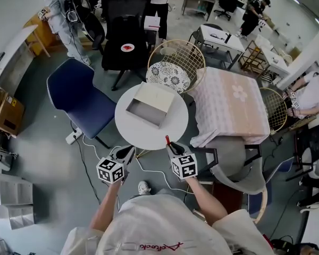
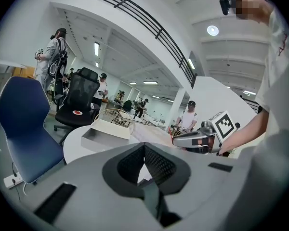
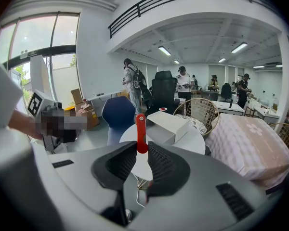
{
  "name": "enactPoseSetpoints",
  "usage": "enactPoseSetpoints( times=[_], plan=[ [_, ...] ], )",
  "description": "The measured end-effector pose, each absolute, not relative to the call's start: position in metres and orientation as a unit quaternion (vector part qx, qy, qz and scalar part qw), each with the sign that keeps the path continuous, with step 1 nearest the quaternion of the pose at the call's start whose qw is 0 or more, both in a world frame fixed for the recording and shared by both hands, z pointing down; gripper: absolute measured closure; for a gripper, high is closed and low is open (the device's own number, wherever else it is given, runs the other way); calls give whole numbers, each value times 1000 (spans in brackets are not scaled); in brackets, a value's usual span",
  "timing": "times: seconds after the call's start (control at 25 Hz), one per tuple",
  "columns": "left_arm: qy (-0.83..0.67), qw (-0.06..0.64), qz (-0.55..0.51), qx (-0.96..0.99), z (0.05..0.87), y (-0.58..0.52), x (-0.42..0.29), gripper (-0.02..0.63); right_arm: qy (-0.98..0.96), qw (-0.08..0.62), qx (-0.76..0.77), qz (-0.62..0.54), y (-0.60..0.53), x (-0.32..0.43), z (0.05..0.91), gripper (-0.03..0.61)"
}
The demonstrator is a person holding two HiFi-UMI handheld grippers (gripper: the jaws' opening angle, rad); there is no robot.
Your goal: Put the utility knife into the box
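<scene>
An open, shallow white box (image 1: 149, 106) lies on the round white table (image 1: 149, 133). Both grippers hover just off the table's near edge. My right gripper (image 1: 170, 145) is shut on the red utility knife (image 1: 168, 140), whose handle sticks out past the pads toward the table. In the right gripper view the knife (image 3: 141, 129) stands upright between the pads, with the box (image 3: 171, 124) beyond it. My left gripper (image 1: 129, 151) holds nothing; in the left gripper view its tips (image 2: 144, 147) meet, with the box (image 2: 111, 129) ahead and left.
A blue chair (image 1: 74, 94) stands left of the table, a black office chair (image 1: 125, 31) and a wicker chair (image 1: 175, 62) behind it. A table with a pink checked cloth (image 1: 231, 105) touches its right side. Cables (image 1: 90, 147) run on the floor. People stand further back.
</scene>
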State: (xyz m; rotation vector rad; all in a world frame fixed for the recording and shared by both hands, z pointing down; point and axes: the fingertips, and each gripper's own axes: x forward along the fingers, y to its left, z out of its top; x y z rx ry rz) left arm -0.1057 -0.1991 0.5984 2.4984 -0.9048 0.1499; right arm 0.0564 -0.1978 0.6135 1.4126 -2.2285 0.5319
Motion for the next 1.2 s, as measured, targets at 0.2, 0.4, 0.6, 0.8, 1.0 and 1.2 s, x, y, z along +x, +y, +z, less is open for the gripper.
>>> enactPoseSetpoints(
  times=[0.2,0.4,0.6,0.8,1.0,1.2],
  plan=[
    [-325,246,57,911,608,-211,-107,603,-804,230,512,197,-208,55,623,497],
    [-321,252,58,911,612,-221,-105,603,-802,237,509,204,-218,55,628,498],
    [-326,258,59,908,619,-247,-108,603,-805,233,506,205,-248,50,630,498],
    [-333,258,57,905,615,-286,-103,603,-809,232,499,206,-286,51,630,497],
    [-342,247,58,905,608,-330,-97,603,-818,225,489,203,-333,53,627,497],
    [-350,246,59,902,603,-366,-87,603,-826,223,478,201,-373,56,623,497]
  ],
)
